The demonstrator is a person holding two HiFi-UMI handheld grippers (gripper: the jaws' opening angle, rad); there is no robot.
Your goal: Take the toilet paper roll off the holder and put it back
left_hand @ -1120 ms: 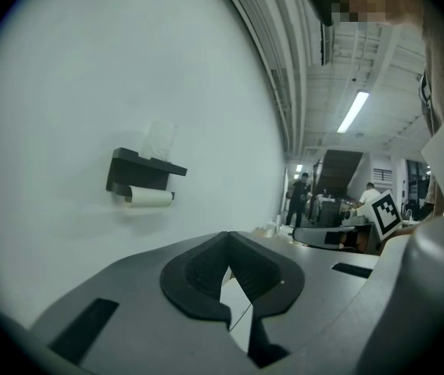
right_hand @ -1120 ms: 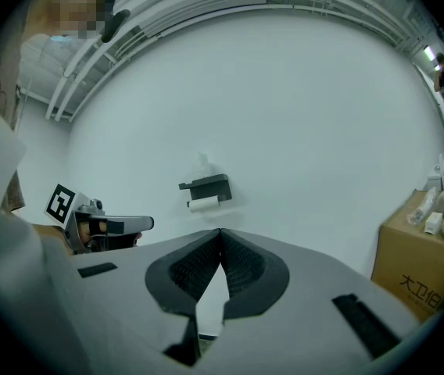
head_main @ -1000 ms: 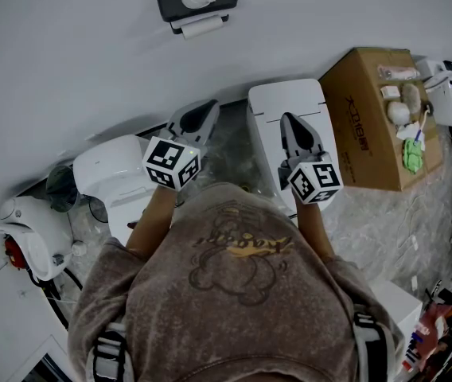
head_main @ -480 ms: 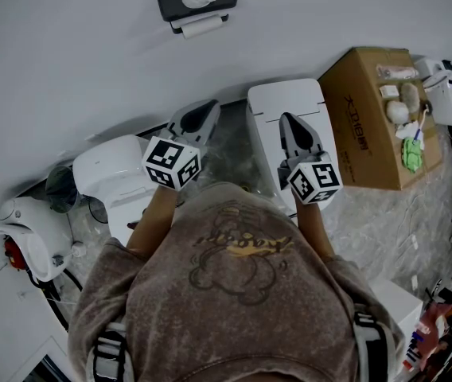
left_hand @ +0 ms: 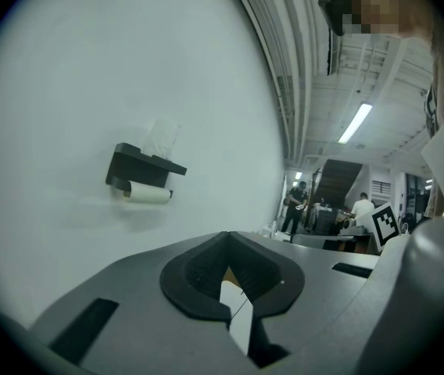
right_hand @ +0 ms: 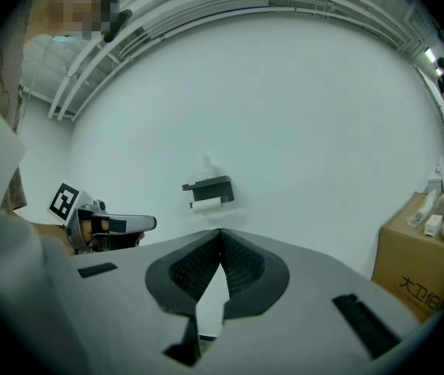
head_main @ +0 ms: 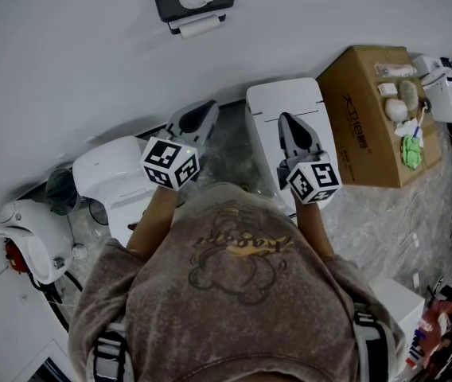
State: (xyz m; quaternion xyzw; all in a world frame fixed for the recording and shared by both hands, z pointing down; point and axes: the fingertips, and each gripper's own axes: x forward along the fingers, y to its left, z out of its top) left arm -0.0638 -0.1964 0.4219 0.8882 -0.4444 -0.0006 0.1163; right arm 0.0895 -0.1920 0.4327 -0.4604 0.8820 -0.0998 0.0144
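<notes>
A white toilet paper roll (head_main: 198, 27) hangs under a black wall holder (head_main: 195, 1) on the white wall, far ahead of both grippers. A white tissue sticks up from the holder's top. My left gripper (head_main: 209, 106) is shut with nothing between its tips, held low and well short of the wall. My right gripper (head_main: 284, 118) is beside it, also shut and empty. The left gripper view shows the holder (left_hand: 139, 169) and roll (left_hand: 148, 195) up to the left of the closed jaws. In the right gripper view the holder (right_hand: 209, 187) and roll (right_hand: 205, 205) sit just above the jaw tips.
A cardboard box (head_main: 366, 127) with small items on top stands at the right. A white panel (head_main: 267, 110) lies below the right gripper, and a white toilet-like unit (head_main: 110, 174) sits at the left. Crinkled plastic sheet (head_main: 385, 221) covers the floor. People (left_hand: 294, 205) stand far off.
</notes>
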